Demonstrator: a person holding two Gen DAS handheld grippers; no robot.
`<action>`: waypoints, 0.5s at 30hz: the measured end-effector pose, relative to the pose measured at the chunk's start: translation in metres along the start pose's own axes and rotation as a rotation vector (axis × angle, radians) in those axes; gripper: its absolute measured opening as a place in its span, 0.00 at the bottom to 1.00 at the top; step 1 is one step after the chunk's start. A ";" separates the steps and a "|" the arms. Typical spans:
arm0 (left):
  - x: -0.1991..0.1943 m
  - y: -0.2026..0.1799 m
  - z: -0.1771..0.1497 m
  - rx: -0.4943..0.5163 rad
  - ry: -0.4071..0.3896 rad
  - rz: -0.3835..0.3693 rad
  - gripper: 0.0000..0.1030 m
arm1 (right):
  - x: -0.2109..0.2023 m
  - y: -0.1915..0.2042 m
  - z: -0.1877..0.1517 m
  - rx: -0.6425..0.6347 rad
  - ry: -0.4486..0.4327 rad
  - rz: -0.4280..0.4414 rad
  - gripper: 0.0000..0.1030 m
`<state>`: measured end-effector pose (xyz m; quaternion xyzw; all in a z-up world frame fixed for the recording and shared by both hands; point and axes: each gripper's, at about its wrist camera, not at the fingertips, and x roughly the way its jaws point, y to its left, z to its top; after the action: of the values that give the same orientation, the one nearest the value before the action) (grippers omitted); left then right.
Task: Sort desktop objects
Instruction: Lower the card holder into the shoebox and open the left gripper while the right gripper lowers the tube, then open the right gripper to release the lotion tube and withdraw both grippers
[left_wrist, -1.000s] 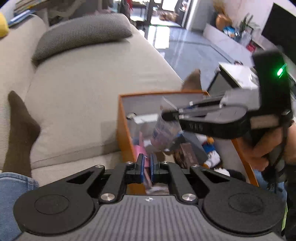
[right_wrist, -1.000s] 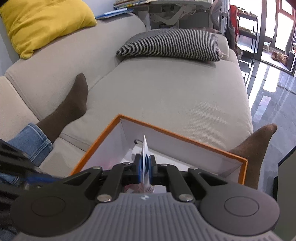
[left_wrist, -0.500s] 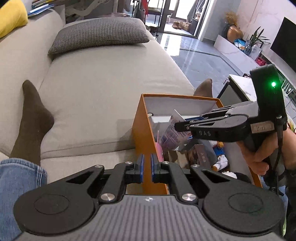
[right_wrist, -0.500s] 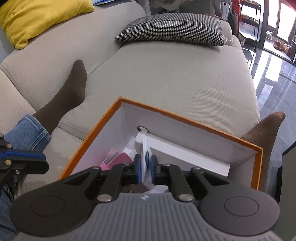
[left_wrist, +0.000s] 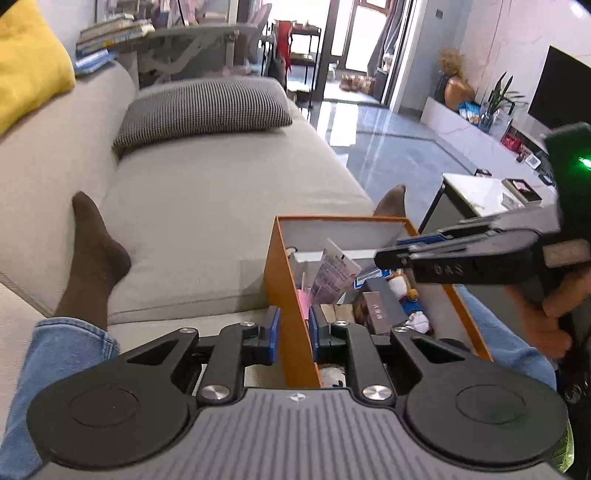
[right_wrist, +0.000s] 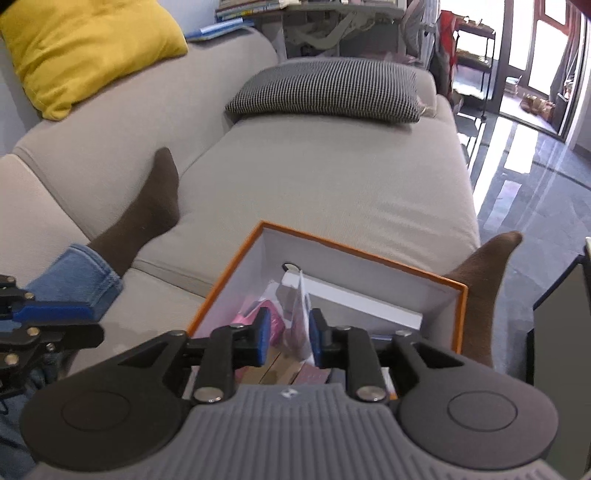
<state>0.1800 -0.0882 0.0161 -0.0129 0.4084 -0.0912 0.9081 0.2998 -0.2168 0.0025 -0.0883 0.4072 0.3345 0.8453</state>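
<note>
Clear packet is sitting loose in the orange box, leaning among items already sorted in. Right gripper has just been opening, narrow gap, pads off it. Left gripper, also just opening, is straddling the box wall, gripping nothing. This drop looks finished; whatever's left isn't showing
</note>
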 end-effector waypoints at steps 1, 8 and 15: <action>-0.006 -0.003 -0.003 0.006 -0.017 0.007 0.21 | -0.009 0.004 -0.003 0.000 -0.011 -0.004 0.29; -0.041 -0.021 -0.025 0.024 -0.133 0.029 0.33 | -0.075 0.036 -0.043 0.006 -0.125 -0.043 0.48; -0.061 -0.040 -0.054 0.046 -0.254 0.047 0.67 | -0.118 0.067 -0.088 0.041 -0.249 -0.091 0.57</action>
<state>0.0944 -0.1144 0.0291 0.0060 0.2882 -0.0768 0.9545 0.1495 -0.2610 0.0414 -0.0473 0.3015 0.2960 0.9051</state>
